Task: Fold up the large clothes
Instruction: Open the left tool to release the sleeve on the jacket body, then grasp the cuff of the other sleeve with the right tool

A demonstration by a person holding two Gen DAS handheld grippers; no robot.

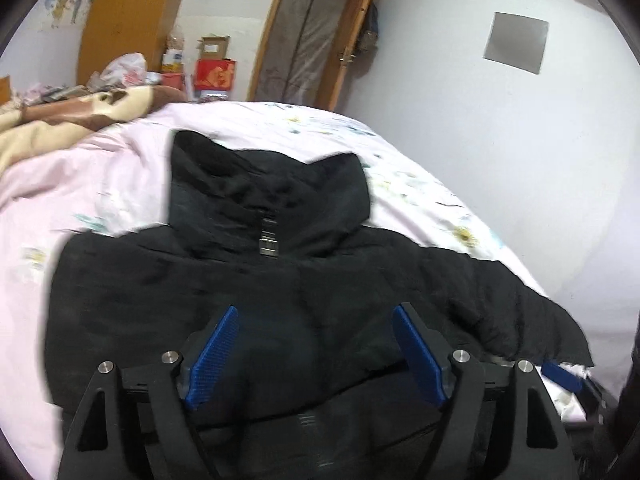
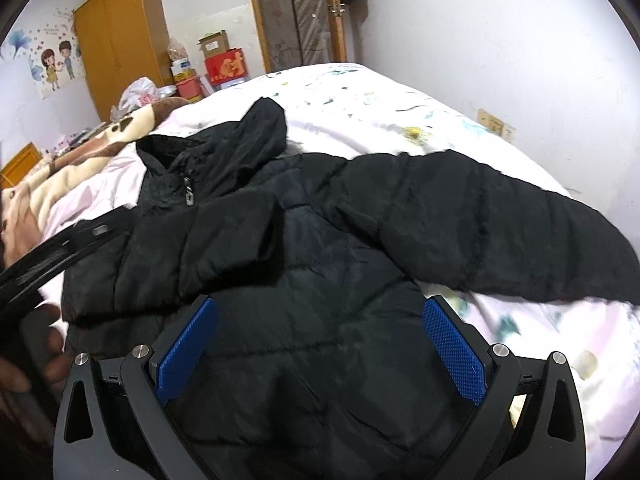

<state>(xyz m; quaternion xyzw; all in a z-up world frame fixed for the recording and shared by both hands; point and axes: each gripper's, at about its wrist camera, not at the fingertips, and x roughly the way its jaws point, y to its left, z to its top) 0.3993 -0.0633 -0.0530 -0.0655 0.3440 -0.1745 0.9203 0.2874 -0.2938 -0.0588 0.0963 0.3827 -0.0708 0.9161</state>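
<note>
— Right wrist view: black puffer jacket (image 2: pixel 304 280) spread face up across the bed (image 2: pixel 360 92), 1 sleeve (image 2: pixel 500 232) stretched toward the right edge, the other already folded over the chest.

— Left gripper (image 1: pixel 316 354) and right gripper (image 2: pixel 320 354)?

— Both above the jacket, fingers spread, pinching nothing.

— Best next?

— Probably pinch that outstretched sleeve near the cuff, lift, lay flat across the chest.

Matt cloth, textured plastic, wood

The jacket (image 2: pixel 340 248) was matt black quilted cloth with a metal zip pull (image 1: pixel 269 240); the pads (image 2: pixel 454 352) were rough blue plastic; the sheet (image 1: pixel 100 184) was soft printed cloth; the wardrobe (image 2: pixel 120 40) was smooth wood.
</note>
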